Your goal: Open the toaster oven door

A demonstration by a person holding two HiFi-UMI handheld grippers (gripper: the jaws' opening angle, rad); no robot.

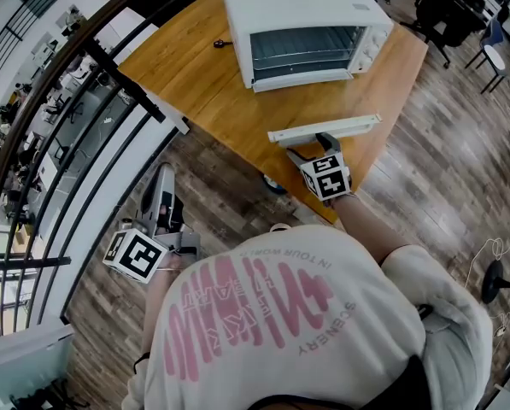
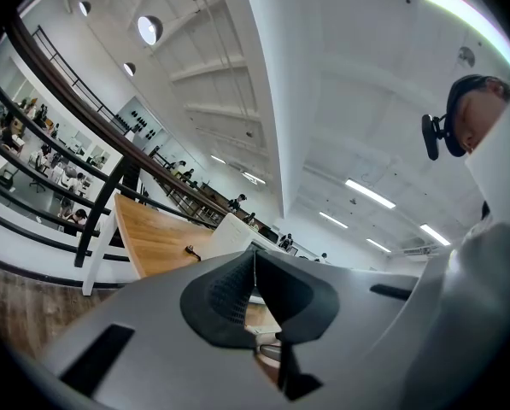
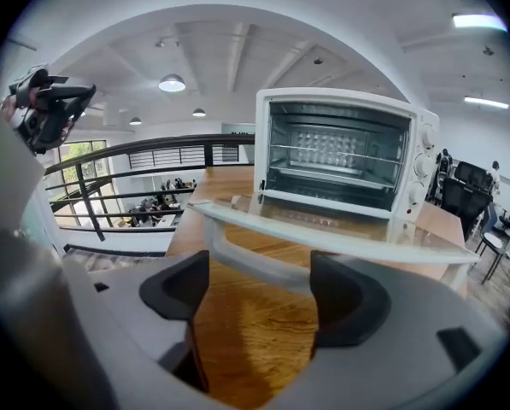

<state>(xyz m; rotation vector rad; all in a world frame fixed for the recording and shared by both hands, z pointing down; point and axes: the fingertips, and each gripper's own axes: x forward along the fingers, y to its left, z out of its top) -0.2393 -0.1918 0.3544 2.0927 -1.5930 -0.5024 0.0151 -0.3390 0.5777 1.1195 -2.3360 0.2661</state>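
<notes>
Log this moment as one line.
toaster oven door: folded down, open | right gripper: open, at door handle, not gripping | left gripper: shut, empty

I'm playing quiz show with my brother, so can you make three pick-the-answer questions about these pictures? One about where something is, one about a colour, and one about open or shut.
1. Where does the toaster oven stand?
A) on the floor
B) on the wooden table
C) on a chair

2. What colour is the toaster oven outside?
A) red
B) black
C) white

3. How is the oven door?
A) shut tight
B) folded down open
C) missing

Answers:
1 B, the head view shows it standing on the wooden table.
2 C, it looks white in the head view and the right gripper view.
3 B, the oven door lies flat out in front and the racks inside show.
</notes>
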